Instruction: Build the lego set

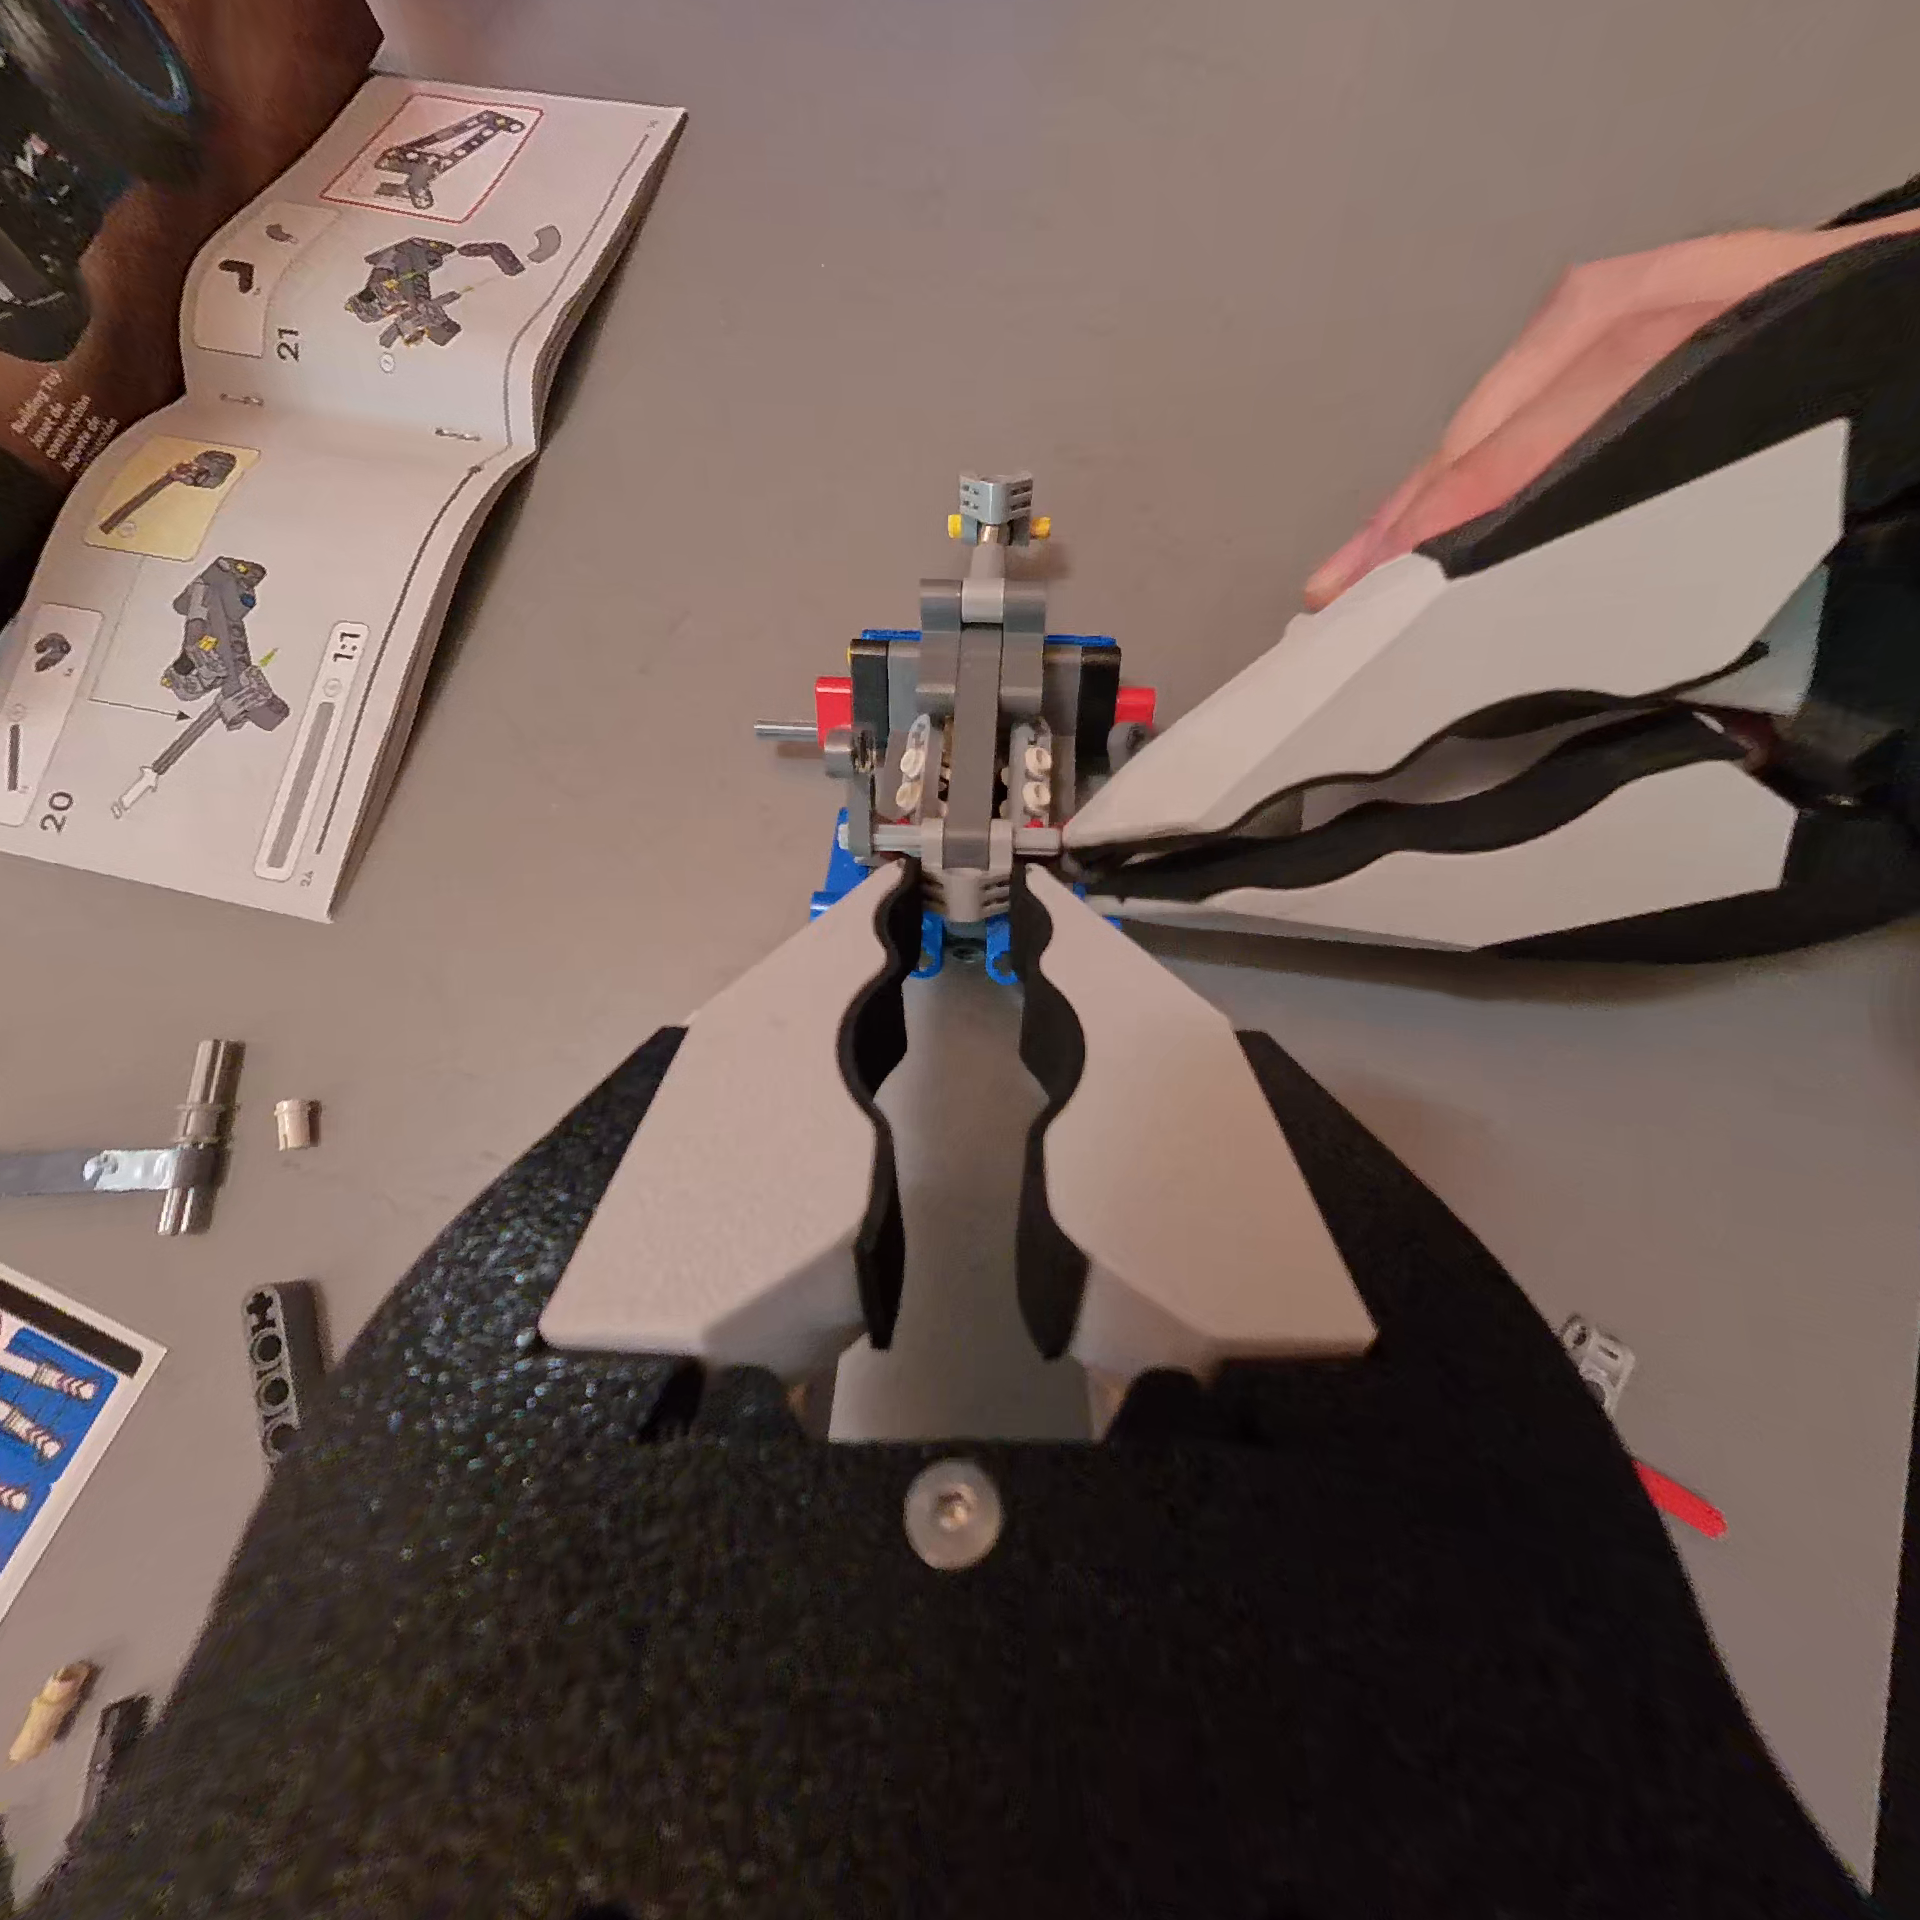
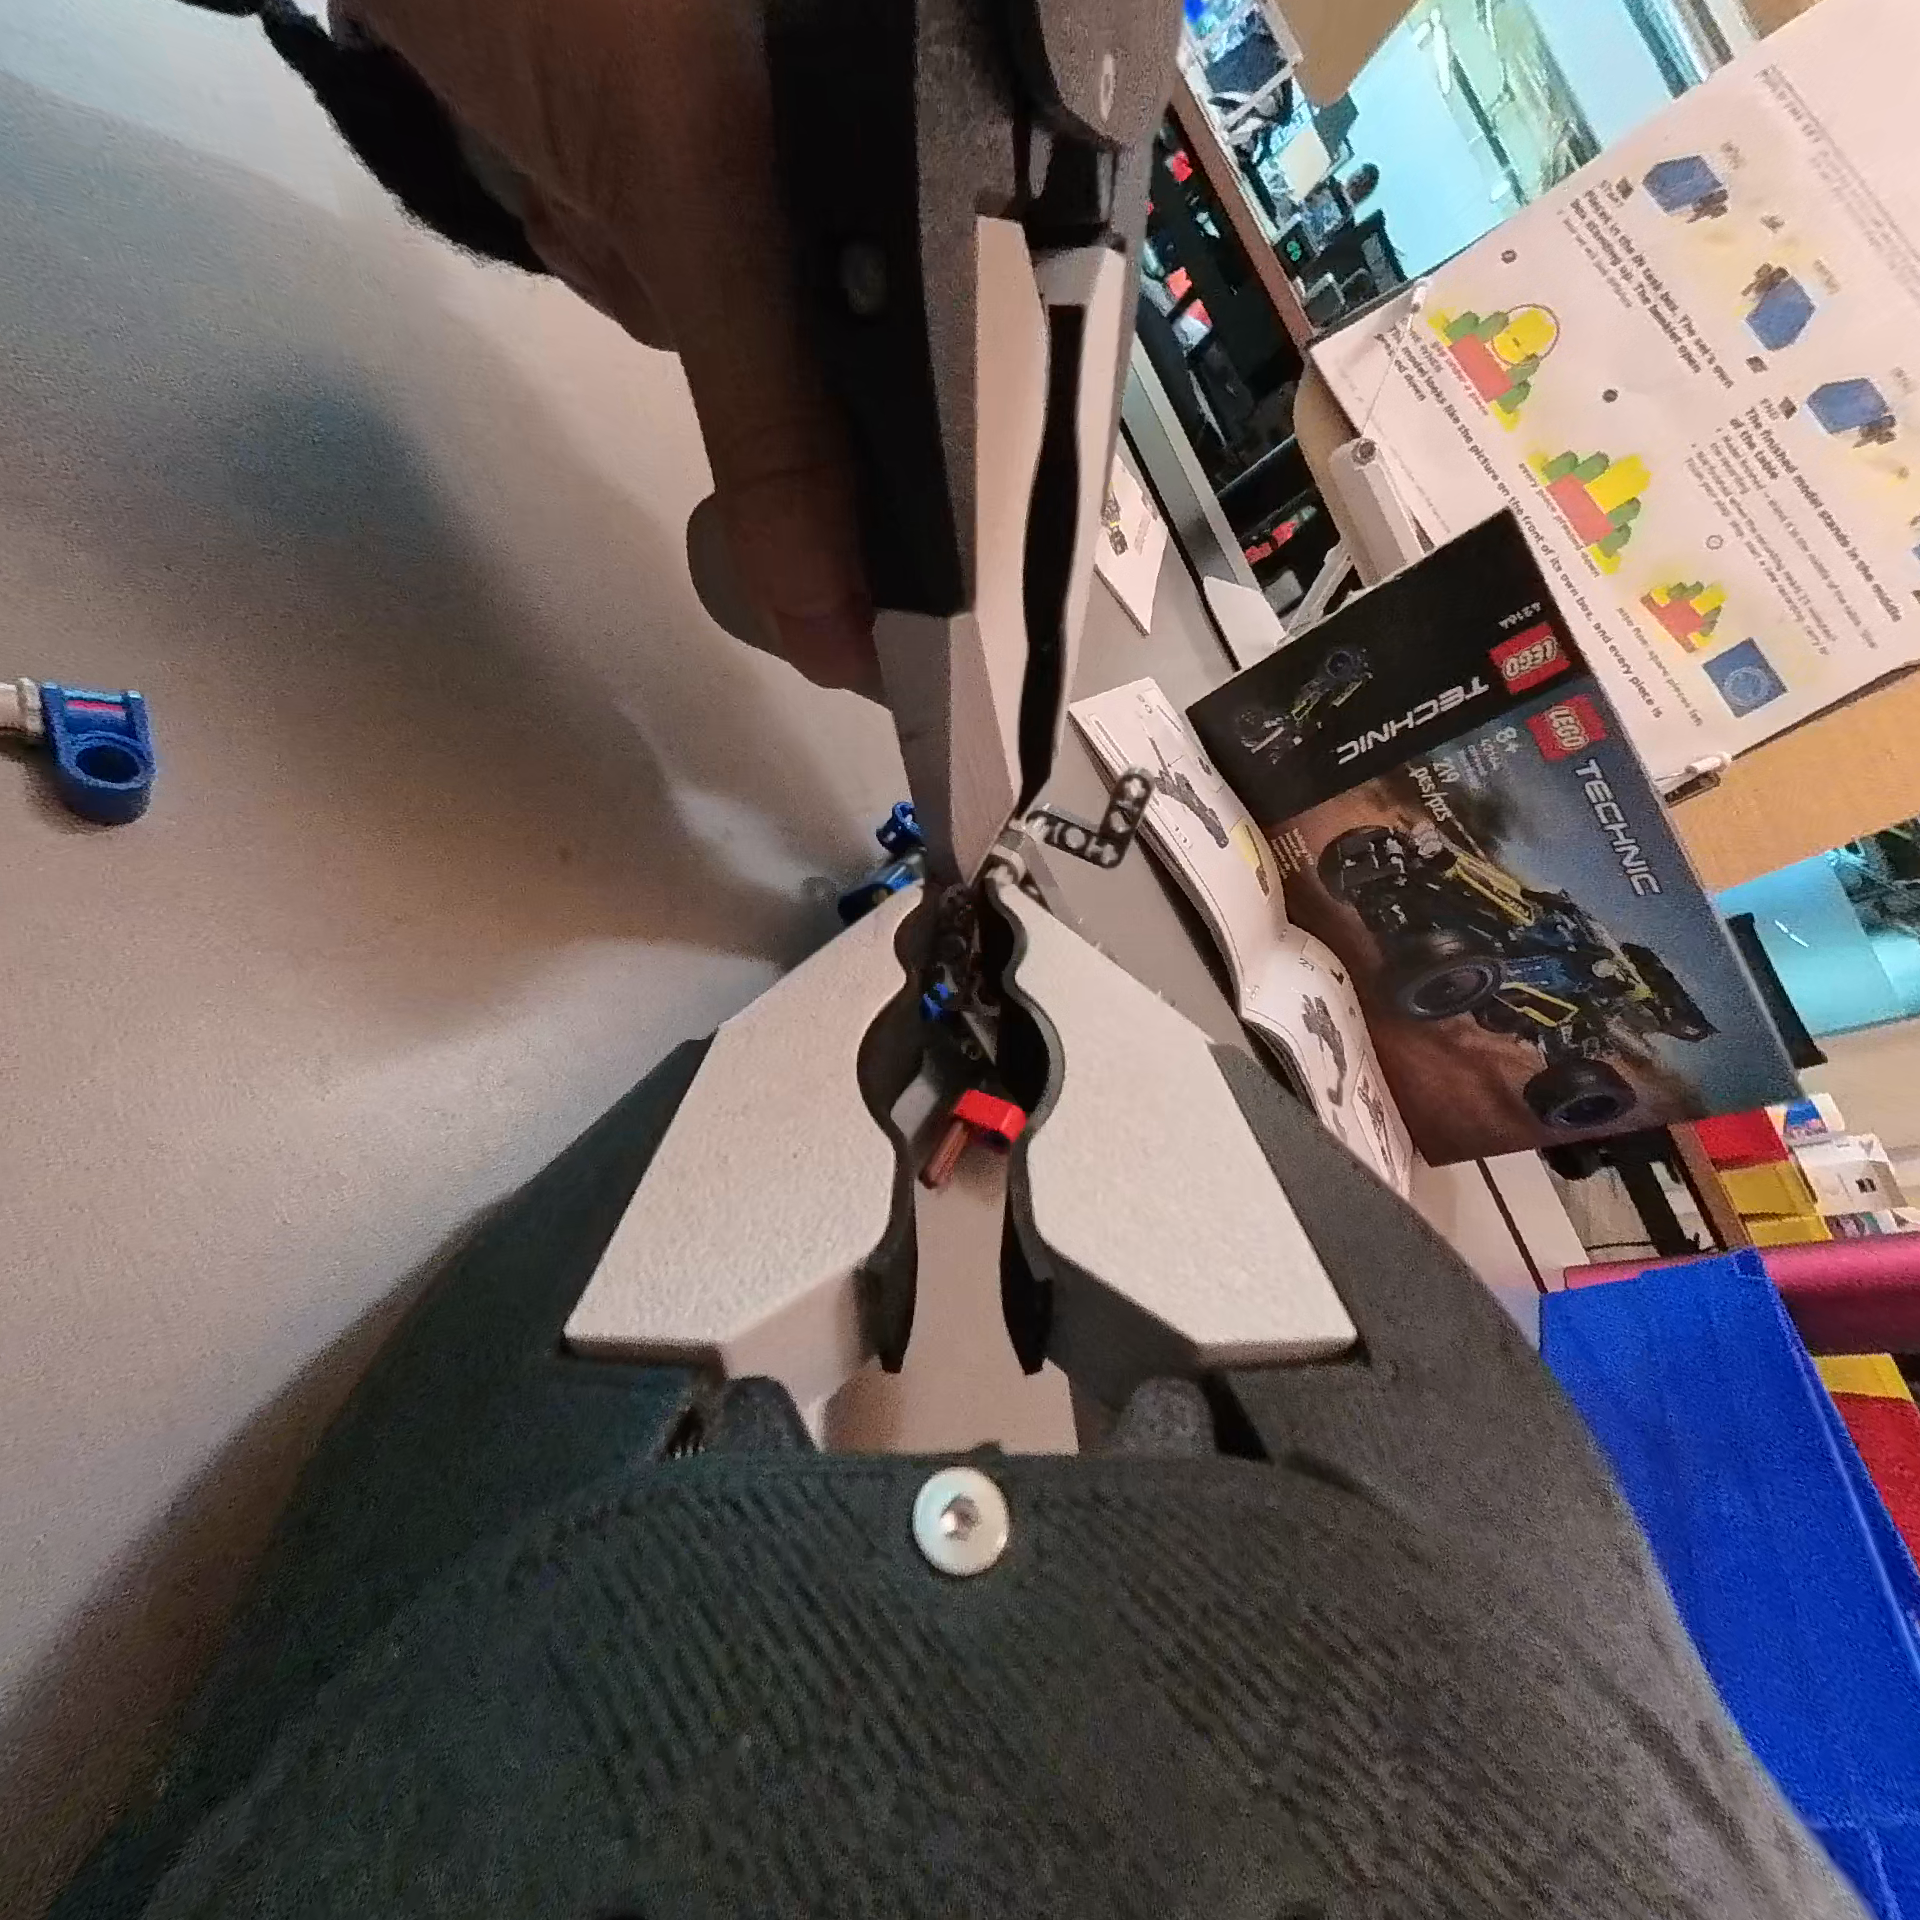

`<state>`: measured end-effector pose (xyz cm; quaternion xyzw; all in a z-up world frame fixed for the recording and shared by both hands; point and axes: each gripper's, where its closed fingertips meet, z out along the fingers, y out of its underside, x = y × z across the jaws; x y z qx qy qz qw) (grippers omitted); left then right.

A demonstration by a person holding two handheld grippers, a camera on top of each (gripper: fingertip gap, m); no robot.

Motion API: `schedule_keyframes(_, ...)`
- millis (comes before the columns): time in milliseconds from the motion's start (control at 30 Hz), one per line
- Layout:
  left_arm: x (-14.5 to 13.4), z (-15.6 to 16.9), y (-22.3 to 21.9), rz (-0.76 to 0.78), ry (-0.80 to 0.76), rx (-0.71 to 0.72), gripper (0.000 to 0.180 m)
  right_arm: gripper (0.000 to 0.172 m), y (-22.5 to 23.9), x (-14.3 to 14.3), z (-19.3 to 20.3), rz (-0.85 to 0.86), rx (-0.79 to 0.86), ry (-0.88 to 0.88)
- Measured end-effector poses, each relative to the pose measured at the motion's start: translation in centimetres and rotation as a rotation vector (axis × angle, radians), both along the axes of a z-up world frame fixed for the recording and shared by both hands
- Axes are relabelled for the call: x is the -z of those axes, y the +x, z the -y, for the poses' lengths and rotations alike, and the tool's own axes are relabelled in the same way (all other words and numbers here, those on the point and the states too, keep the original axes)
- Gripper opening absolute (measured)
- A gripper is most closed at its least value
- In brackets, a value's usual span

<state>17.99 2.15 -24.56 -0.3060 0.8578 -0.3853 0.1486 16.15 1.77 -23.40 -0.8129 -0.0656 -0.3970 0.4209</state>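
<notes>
- Our left tool (image 1: 966, 883) is clamped on the near end of the little brick model (image 1: 971, 727). Both black pads press the grey connector sticking out at its base, with blue pieces just below.
- Our right tool (image 1: 1070, 847) comes in from the model's right side. Its tips are nearly together, pinched on the end of the grey cross axle at the model's near edge. In its own view we can see dark model bits and a red piece (image 2: 987, 1117) wedged between the fingers, though it's too cluttered to say exactly what's pressed.
- The model sits about mid-counter, on the grey counter (image 1: 1143, 260). Open room beyond it and to its far right; the hand (image 1: 1538, 416) on the right tool takes up the near right.
- Left of the model: the open instruction booklet (image 1: 343, 468), with the dark box (image 1: 73, 208) past it.
- Near left of the model, loose parts: a grey pin-and-axle piece (image 1: 197, 1138), a small tan bush (image 1: 296, 1124), a black beam (image 1: 278, 1361) and a blue sticker sheet (image 1: 52, 1423) at the edge of view.
- Near right of the model: a light grey piece (image 1: 1600, 1356) and a red piece (image 1: 1678, 1496), both partly hidden by the tool body.
- Room looks like a workshop: blue bin (image 2: 1745, 1558), printed poster (image 2: 1662, 364), shelves behind.
</notes>
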Motion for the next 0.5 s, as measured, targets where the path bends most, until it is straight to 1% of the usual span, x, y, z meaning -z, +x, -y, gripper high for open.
schedule_keyframes(233,0.2,-0.2,0.1,-0.004,0.011,-0.003,0.013,0.004,-0.2,-0.1,-0.2,0.006,-0.030,0.002)
schedule_keyframes(333,0.3,-0.3,0.1,0.011,0.027,0.004,0.013,0.004,-1.1,0.5,1.3,-0.073,-0.035,-0.032)
schedule_keyframes(367,0.3,-0.4,0.1,0.018,0.035,0.008,0.013,0.004,-1.9,0.6,1.7,-0.152,-0.058,-0.027)
schedule_keyframes(467,0.2,-0.3,0.1,0.044,0.058,0.029,0.013,0.004,-4.6,1.7,2.8,-0.505,-0.134,-0.071)
schedule_keyframes(500,0.1,-0.3,0.1,0.053,0.071,0.034,0.013,0.004,-5.0,1.9,3.2,-0.555,-0.147,-0.090)
